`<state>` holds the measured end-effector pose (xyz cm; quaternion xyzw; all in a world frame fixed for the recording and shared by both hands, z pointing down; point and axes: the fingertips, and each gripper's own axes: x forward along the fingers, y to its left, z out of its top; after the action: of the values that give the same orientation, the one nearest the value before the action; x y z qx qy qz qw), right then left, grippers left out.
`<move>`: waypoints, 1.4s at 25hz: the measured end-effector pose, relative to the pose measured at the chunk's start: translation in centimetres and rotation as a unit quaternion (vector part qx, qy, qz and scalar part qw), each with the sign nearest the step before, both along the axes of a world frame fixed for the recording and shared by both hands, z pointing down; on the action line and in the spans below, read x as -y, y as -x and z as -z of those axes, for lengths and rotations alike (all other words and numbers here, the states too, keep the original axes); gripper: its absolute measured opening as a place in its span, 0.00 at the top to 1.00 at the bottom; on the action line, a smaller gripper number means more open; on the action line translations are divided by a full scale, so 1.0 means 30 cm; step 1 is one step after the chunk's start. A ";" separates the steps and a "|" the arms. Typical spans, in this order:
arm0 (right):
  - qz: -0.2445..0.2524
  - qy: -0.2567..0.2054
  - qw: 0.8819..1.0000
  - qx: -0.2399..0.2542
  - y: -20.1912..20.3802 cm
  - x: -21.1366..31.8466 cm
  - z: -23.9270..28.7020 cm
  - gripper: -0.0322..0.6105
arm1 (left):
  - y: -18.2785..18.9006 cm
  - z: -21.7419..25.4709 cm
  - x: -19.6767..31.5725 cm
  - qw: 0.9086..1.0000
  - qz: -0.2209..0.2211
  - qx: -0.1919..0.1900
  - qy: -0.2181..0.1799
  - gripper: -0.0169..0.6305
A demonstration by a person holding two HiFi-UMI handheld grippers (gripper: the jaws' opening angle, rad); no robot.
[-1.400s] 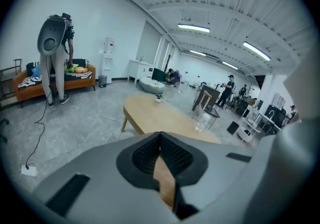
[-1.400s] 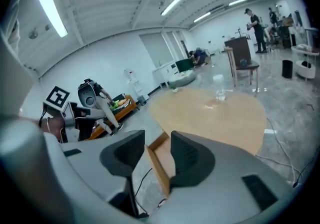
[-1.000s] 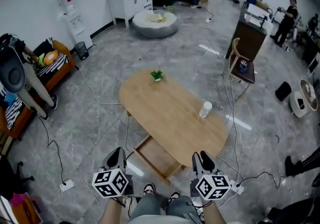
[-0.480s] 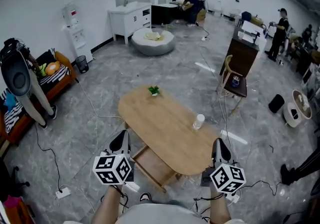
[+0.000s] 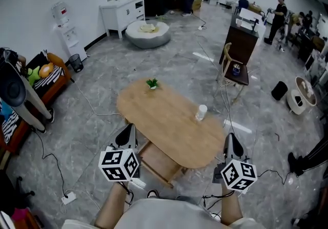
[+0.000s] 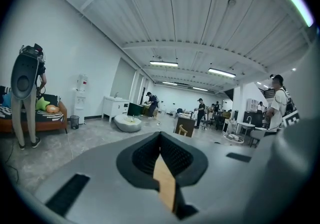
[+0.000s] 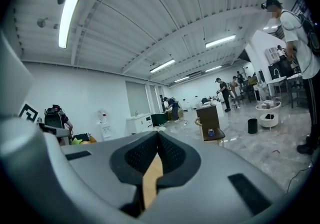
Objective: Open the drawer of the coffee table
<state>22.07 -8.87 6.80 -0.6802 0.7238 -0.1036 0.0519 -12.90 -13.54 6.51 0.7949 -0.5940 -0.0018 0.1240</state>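
The oval wooden coffee table (image 5: 164, 120) stands in the middle of the head view. Its drawer (image 5: 156, 164) is pulled out from under the near edge. My left gripper (image 5: 126, 134) hovers above the drawer's left side with its jaws together and nothing in them. My right gripper (image 5: 231, 143) hangs beyond the table's near right end, also shut and empty. In the left gripper view the left gripper (image 6: 160, 135) points out level across the room. The right gripper (image 7: 158, 135) in its own view does the same. Neither touches the drawer.
A white cup (image 5: 201, 112) and a small green plant (image 5: 152, 84) stand on the table. A chair (image 5: 233, 66) is at the back right, a sofa (image 5: 43, 77) at the left, a round cushion (image 5: 147, 33) far back. Cables and a power strip (image 5: 68, 198) lie on the floor.
Both grippers have risen from low beside the drawer to the height of the table's near edge. The right jaws, slightly apart before, have come together. The head view has lifted.
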 end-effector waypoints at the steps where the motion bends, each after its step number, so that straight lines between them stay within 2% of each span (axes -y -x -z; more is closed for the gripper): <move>1: -0.001 0.001 1.000 -0.002 0.005 0.005 0.001 0.95 | -0.003 0.001 0.006 1.000 -0.003 0.001 0.001 0.98; 5: -0.001 0.012 1.000 -0.010 0.019 0.019 -0.011 0.95 | -0.005 0.001 0.020 1.000 -0.008 0.004 0.004 0.98; 11: 0.002 0.031 0.997 -0.073 0.046 0.010 -0.019 0.95 | 0.013 -0.014 0.014 1.000 0.001 0.004 0.012 0.98; 19: -0.015 0.041 0.994 -0.103 0.037 -0.004 -0.017 0.95 | 0.015 -0.026 0.013 1.000 0.004 -0.006 0.017 0.98; 35: -0.018 0.050 0.994 -0.092 0.053 -0.020 -0.038 0.95 | 0.031 -0.066 -0.001 0.999 0.006 -0.015 0.033 0.98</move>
<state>20.48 -8.29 7.93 -0.7012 0.7073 -0.0760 -0.0472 -13.83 -13.51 8.48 0.7866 -0.5967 0.0054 0.1586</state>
